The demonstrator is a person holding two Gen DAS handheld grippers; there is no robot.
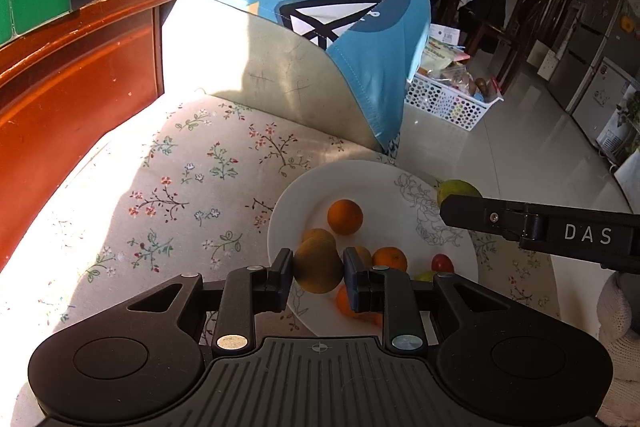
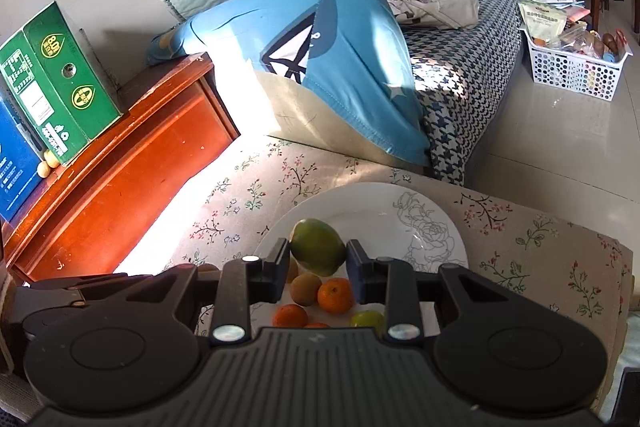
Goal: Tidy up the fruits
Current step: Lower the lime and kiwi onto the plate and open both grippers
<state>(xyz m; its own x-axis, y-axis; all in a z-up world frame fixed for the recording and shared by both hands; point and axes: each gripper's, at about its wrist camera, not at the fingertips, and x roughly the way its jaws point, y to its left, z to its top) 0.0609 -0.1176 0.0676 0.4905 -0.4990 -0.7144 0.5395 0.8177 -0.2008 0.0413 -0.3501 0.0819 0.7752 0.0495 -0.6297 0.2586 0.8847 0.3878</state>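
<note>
A white plate (image 1: 384, 187) with a line-drawn flower rests on the floral cloth. My left gripper (image 1: 317, 271) is shut on a brown kiwi (image 1: 318, 269), held above the plate's near side. Oranges (image 1: 345, 217) and a small red fruit (image 1: 442, 262) lie on the plate. In the right wrist view my right gripper (image 2: 318, 261) is shut on a green mango (image 2: 318, 247) over the plate (image 2: 400, 211). Below it lie a kiwi (image 2: 305, 289), oranges (image 2: 335, 295) and a green fruit (image 2: 366, 321). The right gripper's finger (image 1: 520, 223) and the mango (image 1: 456, 189) show at the plate's right edge.
A red-brown wooden cabinet (image 2: 132, 163) with a green box (image 2: 60, 83) stands at the left. Behind the cloth is a sofa with a blue cushion (image 2: 320, 59). A white perforated basket (image 2: 576, 67) of packets sits on the tiled floor at the right.
</note>
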